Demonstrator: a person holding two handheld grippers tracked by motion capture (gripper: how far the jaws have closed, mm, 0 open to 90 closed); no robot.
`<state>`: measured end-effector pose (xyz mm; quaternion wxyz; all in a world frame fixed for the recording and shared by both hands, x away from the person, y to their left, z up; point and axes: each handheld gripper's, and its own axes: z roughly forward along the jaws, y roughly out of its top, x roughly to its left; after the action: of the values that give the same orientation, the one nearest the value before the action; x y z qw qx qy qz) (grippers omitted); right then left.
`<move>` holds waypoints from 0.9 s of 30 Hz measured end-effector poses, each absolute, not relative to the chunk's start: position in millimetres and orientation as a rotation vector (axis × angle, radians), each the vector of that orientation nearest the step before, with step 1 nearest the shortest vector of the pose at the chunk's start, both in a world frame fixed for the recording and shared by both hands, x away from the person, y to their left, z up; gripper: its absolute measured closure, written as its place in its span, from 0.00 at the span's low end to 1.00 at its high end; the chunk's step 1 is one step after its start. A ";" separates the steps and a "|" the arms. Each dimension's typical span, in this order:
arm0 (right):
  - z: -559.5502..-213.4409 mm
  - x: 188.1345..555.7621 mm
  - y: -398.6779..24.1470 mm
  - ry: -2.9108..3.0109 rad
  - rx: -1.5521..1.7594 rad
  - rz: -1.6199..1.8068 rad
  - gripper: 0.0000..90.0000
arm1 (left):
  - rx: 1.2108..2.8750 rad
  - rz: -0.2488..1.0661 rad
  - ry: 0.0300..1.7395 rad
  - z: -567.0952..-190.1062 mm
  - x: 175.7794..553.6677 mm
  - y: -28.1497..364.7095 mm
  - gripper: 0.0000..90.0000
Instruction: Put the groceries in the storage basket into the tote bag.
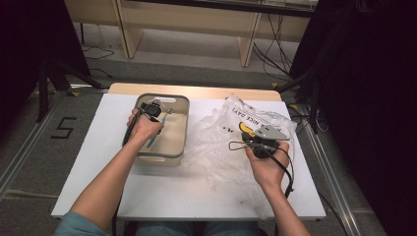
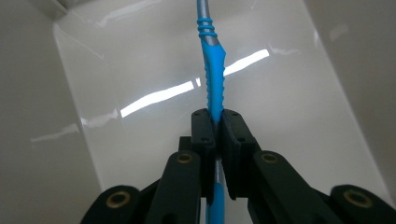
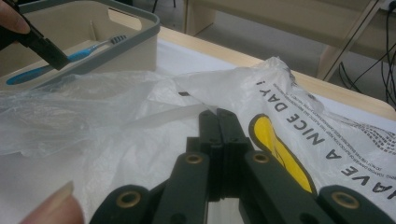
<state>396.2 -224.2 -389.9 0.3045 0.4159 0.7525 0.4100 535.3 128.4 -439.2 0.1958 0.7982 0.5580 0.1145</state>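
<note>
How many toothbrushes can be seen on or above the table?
1. The blue toothbrush is held between the jaws of the left gripper over the grey-rimmed bin. The crumpled plastic bag may hide more.

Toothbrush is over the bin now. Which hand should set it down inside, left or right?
Left, I'd say. The left gripper is shut on the blue toothbrush above the beige bin. The right gripper is shut on the plastic bag, beside the bin.

The toothbrush stood between the left gripper's jaws, over the bin; the bag lay under the right gripper.
</note>
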 end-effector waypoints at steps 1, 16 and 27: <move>-390.0 396.3 -224.2 1.993 1.102 1.086 1.00 | 2.228 0.329 1.558 -438.3 534.7 128.4 0.93; -390.4 396.3 -223.6 1.991 1.101 1.094 1.00 | 2.156 0.382 1.514 -424.1 528.4 133.5 0.93; -390.5 396.3 -223.4 1.990 1.098 1.093 1.00 | 2.094 0.392 1.486 -413.5 522.4 135.5 0.93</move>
<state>396.3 -223.4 -390.5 0.3047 0.4147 0.7516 0.4127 522.4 135.5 -413.5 0.2686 0.7766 0.5510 0.1454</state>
